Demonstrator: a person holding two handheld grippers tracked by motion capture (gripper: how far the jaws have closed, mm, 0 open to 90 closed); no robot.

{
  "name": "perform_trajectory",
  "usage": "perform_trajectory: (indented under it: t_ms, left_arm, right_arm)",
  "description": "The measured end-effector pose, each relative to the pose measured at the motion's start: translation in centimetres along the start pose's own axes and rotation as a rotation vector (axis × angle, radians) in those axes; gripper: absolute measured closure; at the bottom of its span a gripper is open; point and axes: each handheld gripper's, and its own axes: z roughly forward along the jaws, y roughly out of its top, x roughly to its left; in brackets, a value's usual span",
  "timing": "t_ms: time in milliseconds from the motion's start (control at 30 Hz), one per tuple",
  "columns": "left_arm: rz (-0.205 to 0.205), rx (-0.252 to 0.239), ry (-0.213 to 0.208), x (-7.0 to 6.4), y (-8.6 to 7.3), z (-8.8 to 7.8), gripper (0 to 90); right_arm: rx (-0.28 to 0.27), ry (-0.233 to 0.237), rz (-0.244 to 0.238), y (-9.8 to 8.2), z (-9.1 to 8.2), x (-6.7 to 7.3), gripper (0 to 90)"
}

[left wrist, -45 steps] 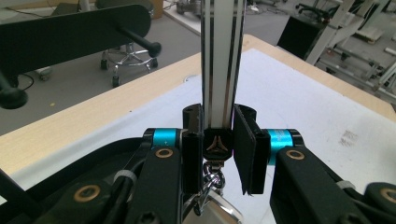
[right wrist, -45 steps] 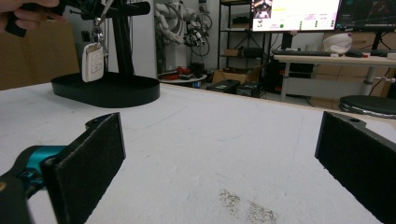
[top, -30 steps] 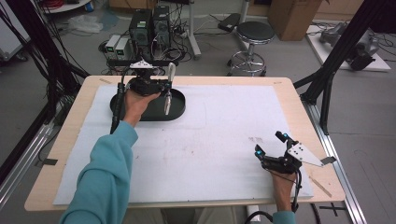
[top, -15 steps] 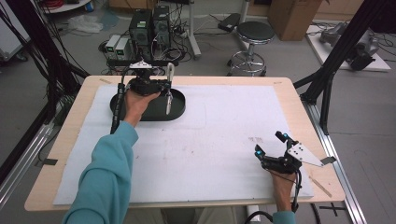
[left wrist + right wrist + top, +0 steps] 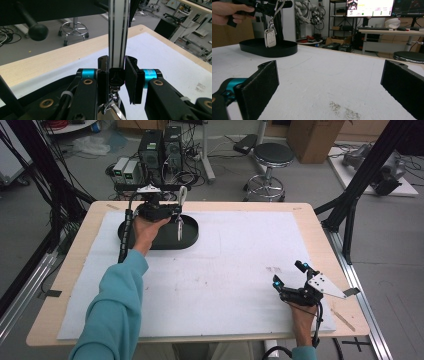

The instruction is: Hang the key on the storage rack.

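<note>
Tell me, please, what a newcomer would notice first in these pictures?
The left gripper holds a lanyard strap with a car key fob dangling above the black oval tray at the table's far left. The right gripper rests near the right edge, jaws wide open.

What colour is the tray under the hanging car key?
Black tray, oval and shallow. It shows best in the right gripper view, beneath the car key.
</note>
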Motion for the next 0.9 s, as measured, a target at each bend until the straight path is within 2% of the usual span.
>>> perform_trajectory:
  t_ms: [67, 200, 400, 533, 800, 900]
  left_arm:
    - [0.0, 0.0, 0.006, -0.07, 0.03, 0.02, 73.8]
    - [-0.035, -0.014, 0.006, -0.12, -0.06, 0.18, 73.8]
    - [-0.062, -0.016, 0.002, -0.13, -0.21, 0.38, 73.7]
    - [-0.072, -0.007, 0.001, 0.0, -0.34, 0.35, 73.6]
    - [-0.068, -0.001, 0.013, -0.03, -0.62, 0.28, 73.5]
    - [-0.086, -0.011, 0.011, -0.06, -0.77, 0.3, 73.4]
  right_arm:
    - [0.0, 0.0, 0.001, 0.0, 0.0, 0.01, 0.9]
    - [0.0, 0.002, -0.001, 0.0, 0.0, 0.02, 0.9]
    - [-0.001, 0.001, -0.004, -0.01, 0.0, 0.0, 0.9]
    - [-0.003, 0.002, -0.001, 0.0, 0.0, 0.01, 0.9]
    - [-0.001, 0.003, -0.001, 0.0, -0.02, 0.02, 0.9]
    - [0.0, 0.004, -0.005, -0.01, -0.03, 0.01, 0.9]
